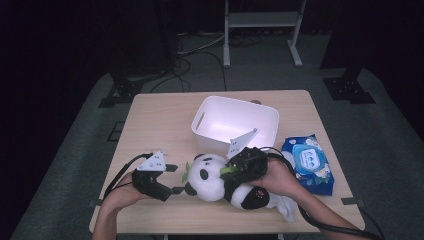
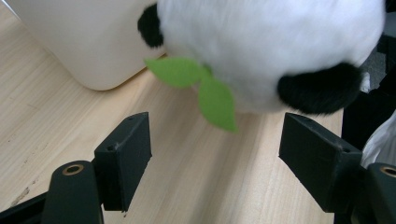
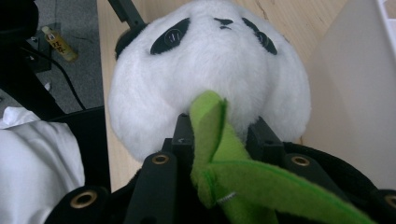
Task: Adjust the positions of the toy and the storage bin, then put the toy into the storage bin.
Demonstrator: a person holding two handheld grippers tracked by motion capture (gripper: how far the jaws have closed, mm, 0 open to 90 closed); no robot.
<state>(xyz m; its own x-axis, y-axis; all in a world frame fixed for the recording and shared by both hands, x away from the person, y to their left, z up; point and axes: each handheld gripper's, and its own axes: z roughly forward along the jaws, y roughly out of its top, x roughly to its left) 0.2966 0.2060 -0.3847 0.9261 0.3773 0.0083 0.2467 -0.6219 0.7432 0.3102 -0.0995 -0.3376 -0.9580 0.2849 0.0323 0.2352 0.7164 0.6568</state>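
My right hand-held gripper is clenched on the plush panda, which lies on the surface just near of the white bin. My left hand-held gripper is released, jaws wide, just left of the panda's head.

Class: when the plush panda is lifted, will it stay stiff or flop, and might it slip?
The plush panda looks soft-stuffed, so it probably sags. The right hand-held gripper pinches its green felt stalk, which likely bends. Fuzzy fabric should resist slipping.
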